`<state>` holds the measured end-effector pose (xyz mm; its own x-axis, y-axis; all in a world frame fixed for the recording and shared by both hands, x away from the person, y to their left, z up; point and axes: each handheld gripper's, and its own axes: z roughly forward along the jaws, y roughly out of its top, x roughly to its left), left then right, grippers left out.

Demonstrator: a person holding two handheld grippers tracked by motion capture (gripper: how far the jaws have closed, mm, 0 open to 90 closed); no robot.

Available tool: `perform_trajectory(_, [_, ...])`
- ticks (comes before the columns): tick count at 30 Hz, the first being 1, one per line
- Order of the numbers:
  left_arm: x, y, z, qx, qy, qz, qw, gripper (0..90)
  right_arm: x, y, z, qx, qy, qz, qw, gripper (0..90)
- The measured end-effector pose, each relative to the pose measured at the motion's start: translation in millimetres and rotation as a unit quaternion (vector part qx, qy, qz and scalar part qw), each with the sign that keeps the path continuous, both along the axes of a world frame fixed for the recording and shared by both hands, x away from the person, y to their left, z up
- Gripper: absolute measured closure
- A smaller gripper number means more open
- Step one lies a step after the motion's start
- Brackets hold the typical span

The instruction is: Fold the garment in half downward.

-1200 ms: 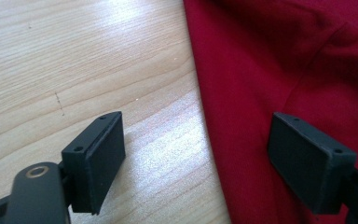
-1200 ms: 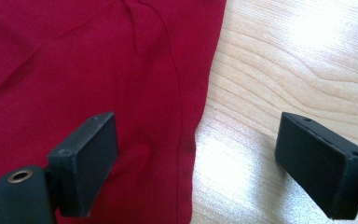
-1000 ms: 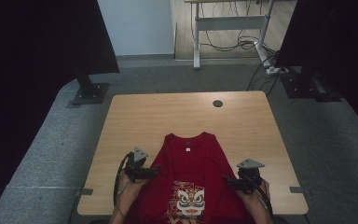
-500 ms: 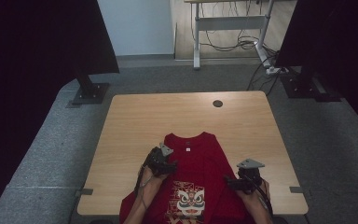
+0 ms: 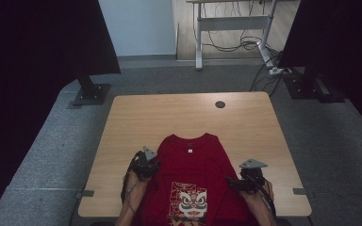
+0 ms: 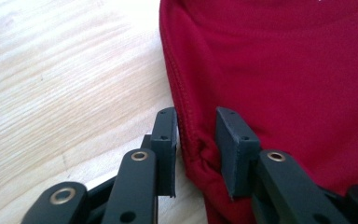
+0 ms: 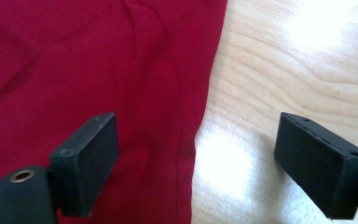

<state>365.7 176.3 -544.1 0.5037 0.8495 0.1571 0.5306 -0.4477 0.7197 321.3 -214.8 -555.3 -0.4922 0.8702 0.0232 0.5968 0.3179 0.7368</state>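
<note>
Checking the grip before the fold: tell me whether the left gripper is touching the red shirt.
Touching. In the left gripper view, the left gripper has just been closing, and the red shirt edge is bunched between its pads.

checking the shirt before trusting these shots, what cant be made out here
- Red t-shirt hem: cut off by the high view's bottom edge.
- Neck label: too small to read, high view.
- Left claw: left gripper view leaves unclear whether its pads press the bunched hem.
- Person's forearms: cut off by the same bottom edge.

High overview, two close views of shirt (image 5: 191,162)
</note>
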Motion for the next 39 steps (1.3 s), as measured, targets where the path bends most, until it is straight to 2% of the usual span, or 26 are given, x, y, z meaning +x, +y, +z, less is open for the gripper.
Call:
perform_trajectory(1, [0.0, 1.1, -0.5, -0.004, -0.001, -0.001, 1.0, 64.1, 8.0, 12.1, 13.1, 0.013, -0.017, 0.004, 0.9998, 13.2])
perform_trajectory(3, [0.0, 1.1, -0.5, -0.004, -0.001, -0.001, 1.0, 63.9, 11.9, 18.1, 16.8, 0.02, -0.02, 0.007, 0.9996, 13.2])
perform_trajectory(4, [0.5, 4.0, -1.8, -0.017, -0.001, -0.001, 0.9999, 63.9, 11.9, 18.1, 16.8, 0.02, -0.02, 0.007, 0.9996, 13.1])
perform_trajectory(5, [0.5, 4.0, -1.8, -0.017, -0.001, -0.001, 0.9999, 63.2, 11.9, 18.1, 16.8, 0.02, -0.02, 0.007, 0.9996, 13.1])
perform_trajectory(6, [0.5, 4.0, -1.8, -0.017, -0.001, -0.001, 0.9999, 63.2, 23.8, 39.0, 20.4, 0.018, -0.018, 0.023, 0.9994, 13.1])
perform_trajectory(7, [0.5, 4.0, -1.8, -0.017, -0.001, -0.001, 0.9999, 63.2, 23.8, 39.0, 20.4, 0.018, -0.018, 0.023, 0.9994, 11.7])
perform_trajectory(8, [0.7, 8.0, -3.4, -0.033, 0.001, -0.001, 0.9995, 63.2, 23.8, 39.0, 20.4, 0.018, -0.018, 0.023, 0.9994, 11.7])
perform_trajectory(9, [0.7, 8.0, -3.4, -0.033, 0.001, -0.001, 0.9995, 62.5, 23.8, 39.0, 20.4, 0.018, -0.018, 0.023, 0.9994, 11.7])
perform_trajectory(10, [0.7, 8.0, -3.4, -0.033, 0.001, -0.001, 0.9995, 62.5, 39.6, 76.6, 13.8, -0.002, -0.012, 0.045, 0.9989, 11.7])
perform_trajectory(11, [0.3, 8.3, -4.0, -0.034, -0.002, -0.002, 0.9994, 62.5, 39.6, 76.6, 13.8, -0.002, -0.012, 0.045, 0.9989, 10.3])
perform_trajectory(12, [0.5, 8.4, -3.9, -0.034, -0.001, -0.002, 0.9994, 62.7, 47.2, 95.8, 0.5, -0.048, -0.016, 0.047, 0.9976, 9.8])
perform_trajectory(13, [0.5, 8.4, -3.9, -0.034, -0.001, -0.002, 0.9994, 62.7, 47.3, 92.8, 0.0, -0.042, -0.02, 0.038, 0.9982, 12.2])
perform_trajectory(17, [0.4, 8.7, -4.1, -0.036, -0.001, -0.001, 0.9994, 62.8, 47.0, 87.9, 0.7, -0.047, -0.022, 0.025, 0.9984, 12.9])
perform_trajectory(18, [0.5, 8.7, -4.0, -0.036, 0.0, -0.001, 0.9994, 63.0, 44.0, 61.7, 3.1, -0.049, -0.02, 0.001, 0.9986, 15.5])
perform_trajectory(19, [0.5, 8.7, -4.0, -0.036, 0.0, -0.001, 0.9994, 63.0, 44.0, 61.7, 3.1, -0.049, -0.02, 0.001, 0.9986, 15.5])
perform_trajectory(20, [0.5, 8.7, -4.0, -0.036, 0.0, -0.001, 0.9994, 63.0, 41.6, 52.0, 4.2, -0.058, -0.023, -0.009, 0.998, 15.5])
perform_trajectory(21, [0.8, 9.0, -4.0, -0.037, 0.001, -0.002, 0.9993, 63.0, 34.8, 23.5, 5.0, -0.079, -0.031, -0.035, 0.9957, 18.0])
perform_trajectory(22, [0.8, 9.0, -4.0, -0.037, 0.001, -0.002, 0.9993, 63.0, 34.8, 23.5, 5.0, -0.079, -0.031, -0.035, 0.9957, 18.0])
perform_trajectory(24, [1.7, 9.8, -4.2, -0.043, 0.004, 0.0, 0.9991, 62.9, 29.7, -8.6, 4.0, -0.049, -0.02, -0.066, 0.9964, 18.7])
perform_trajectory(26, [1.7, 9.8, -4.2, -0.043, 0.004, 0.0, 0.9991, 62.9, 28.0, -14.7, 3.9, -0.042, -0.019, -0.07, 0.9965, 18.7])
perform_trajectory(29, [3.3, 10.5, -3.9, -0.049, 0.009, 0.002, 0.9987, 60.7, 25.1, -18.9, 5.4, -0.032, -0.021, -0.065, 0.9972, 20.8])
perform_trajectory(30, [6.7, 14.1, -4.5, -0.068, 0.021, 0.01, 0.9974, 54.8, 23.9, -14.5, 9.4, -0.029, -0.028, -0.049, 0.998, 21.9])
perform_trajectory(33, [6.7, 14.1, -4.5, -0.068, 0.021, 0.01, 0.9974, 53.2, 24.4, -12.0, 11.0, -0.024, -0.031, -0.043, 0.9983, 22.0])
perform_trajectory(34, [9.4, 17.7, -5.0, -0.082, 0.032, 0.014, 0.996, 53.2, 24.4, -12.0, 11.0, -0.024, -0.031, -0.043, 0.9983, 22.0])
perform_trajectory(35, [9.7, 17.1, -5.1, -0.083, 0.032, 0.013, 0.996, 48.7, 28.8, 5.0, 16.1, -0.015, -0.039, -0.019, 0.9989, 22.0])
perform_trajectory(39, [9.7, 16.3, -5.1, -0.081, 0.032, 0.012, 0.9961, 48.6, 32.4, 17.5, 16.4, -0.01, -0.04, -0.003, 0.9991, 21.7])
